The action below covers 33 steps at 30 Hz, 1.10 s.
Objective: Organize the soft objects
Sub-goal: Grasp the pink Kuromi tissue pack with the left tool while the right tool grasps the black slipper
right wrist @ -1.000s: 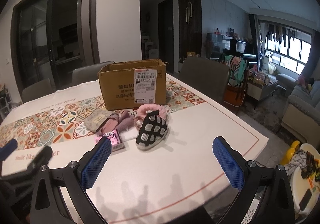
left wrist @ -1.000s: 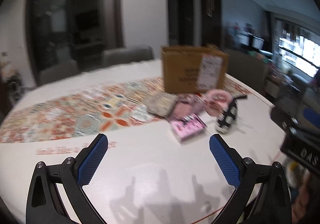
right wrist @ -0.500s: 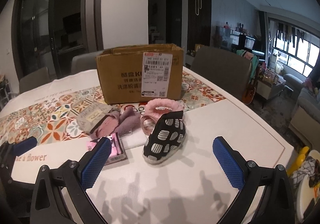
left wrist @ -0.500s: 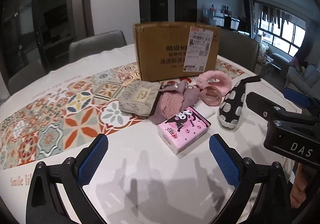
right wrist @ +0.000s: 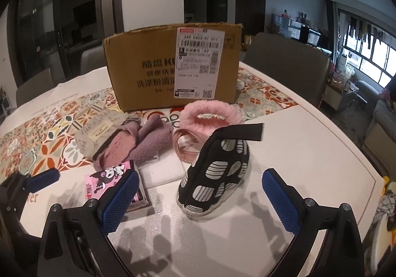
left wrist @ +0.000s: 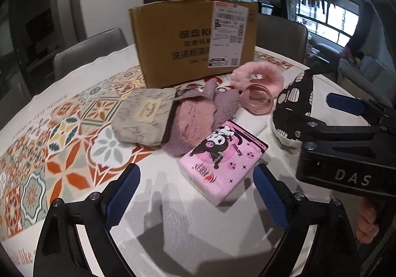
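A pink tissue pack (left wrist: 221, 161) lies just ahead of my open, empty left gripper (left wrist: 196, 186). Behind it lie a grey pouch (left wrist: 143, 119), a mauve fuzzy cloth (left wrist: 198, 116), a pink fluffy ring (left wrist: 259, 76) and a coil of pink band (left wrist: 257, 101). A black spotted child's shoe (right wrist: 217, 175) stands right in front of my open, empty right gripper (right wrist: 200, 191). The tissue pack (right wrist: 105, 182) shows at its left finger. A cardboard box (right wrist: 173, 69) stands behind the pile.
The white table (right wrist: 309, 153) carries a patterned runner (left wrist: 61, 133). Grey chairs (right wrist: 284, 64) stand behind the table. The right gripper's body (left wrist: 346, 153) crosses the right of the left wrist view. A white pad (right wrist: 164, 169) lies beside the shoe.
Both grippers have moved forward toward the pile. The tissue pack and the shoe are now much closer. Both stay open.
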### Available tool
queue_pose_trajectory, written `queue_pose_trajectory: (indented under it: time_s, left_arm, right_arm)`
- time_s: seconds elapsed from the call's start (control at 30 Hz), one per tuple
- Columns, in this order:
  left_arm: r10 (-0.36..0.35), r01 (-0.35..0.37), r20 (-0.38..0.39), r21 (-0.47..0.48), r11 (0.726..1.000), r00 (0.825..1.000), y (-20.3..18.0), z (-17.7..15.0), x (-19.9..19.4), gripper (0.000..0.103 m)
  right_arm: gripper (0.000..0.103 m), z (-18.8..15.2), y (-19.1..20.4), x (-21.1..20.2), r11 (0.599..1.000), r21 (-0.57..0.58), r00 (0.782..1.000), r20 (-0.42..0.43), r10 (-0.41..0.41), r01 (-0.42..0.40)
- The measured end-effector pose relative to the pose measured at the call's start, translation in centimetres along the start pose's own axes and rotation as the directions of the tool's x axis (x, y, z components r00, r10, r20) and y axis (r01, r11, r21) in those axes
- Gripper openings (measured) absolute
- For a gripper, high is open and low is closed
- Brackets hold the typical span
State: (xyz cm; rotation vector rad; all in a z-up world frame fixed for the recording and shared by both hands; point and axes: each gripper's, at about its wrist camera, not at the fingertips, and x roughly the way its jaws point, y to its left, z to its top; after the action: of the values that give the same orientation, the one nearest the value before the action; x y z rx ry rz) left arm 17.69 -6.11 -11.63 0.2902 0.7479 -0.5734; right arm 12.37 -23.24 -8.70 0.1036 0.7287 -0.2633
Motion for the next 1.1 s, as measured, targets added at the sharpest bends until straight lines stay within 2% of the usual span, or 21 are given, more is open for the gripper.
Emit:
queue_pose_trajectory:
  time_s: [0.1, 0.37, 0.43, 0.53, 0.63, 0.7, 0.77, 0.87, 1.0, 1.1]
  left_arm:
    - [-0.029, 0.029, -0.013, 0.020, 0.999, 0.999, -0.1, 0.3, 0.5, 0.085]
    - [-0.023, 0.024, -0.004, 0.113, 0.993, 1.000, -1.0, 1.0, 1.2, 0.084]
    - [-0.031, 0.033, -0.015, 0.118, 0.992, 0.999, -1.1, 1.0, 1.4, 0.082]
    - [-0.059, 0.062, -0.038, 0.097, 0.993, 0.998, -1.2, 0.7, 1.4, 0.074]
    - [-0.087, 0.093, -0.077, 0.084, 0.992, 0.993, -1.4, 0.3, 1.6, 0.073]
    - [-0.083, 0.088, -0.060, 0.081, 0.993, 0.995, -1.4, 0.3, 1.2, 0.073]
    - [-0.040, 0.041, -0.022, 0.082, 0.996, 0.999, -1.1, 0.5, 0.7, 0.074]
    - [-0.026, 0.026, -0.007, 0.094, 0.995, 1.000, -0.7, 0.9, 0.5, 0.081]
    - [-0.021, 0.022, -0.004, 0.171, 0.985, 1.000, -1.3, 1.2, 0.7, 0.083]
    - [0.003, -0.006, 0.013, 0.182, 0.983, 1.000, -1.0, 1.4, 0.7, 0.092]
  right_arm:
    - [0.097, 0.0, 0.1, 0.6, 1.000, 0.001, 1.000, -0.013, -0.002, 0.002]
    - [0.089, -0.1, -0.1, 1.8, 1.000, 0.010, 0.999, -0.037, -0.003, 0.003]
    - [0.085, -0.2, -0.2, 1.9, 1.000, 0.008, 0.999, -0.043, -0.005, 0.005]
    - [0.077, -0.3, -0.5, 2.3, 1.000, 0.019, 0.998, -0.062, -0.001, 0.002]
    - [0.071, -0.4, -1.0, 2.5, 0.999, 0.037, 0.997, -0.079, 0.010, -0.007]
    - [0.070, -0.5, -1.3, 2.6, 0.999, 0.046, 0.997, -0.081, 0.008, -0.005]
    - [0.067, -0.6, -1.5, 2.7, 0.999, 0.049, 0.996, -0.087, 0.011, -0.007]
    - [0.064, -0.7, -1.7, 2.6, 0.998, 0.054, 0.996, -0.089, 0.017, -0.012]
    - [0.057, -0.7, -1.4, 2.5, 0.999, 0.042, 0.996, -0.086, 0.028, -0.025]
    - [0.052, -0.8, -1.4, 2.7, 0.998, 0.047, 0.995, -0.096, 0.036, -0.031]
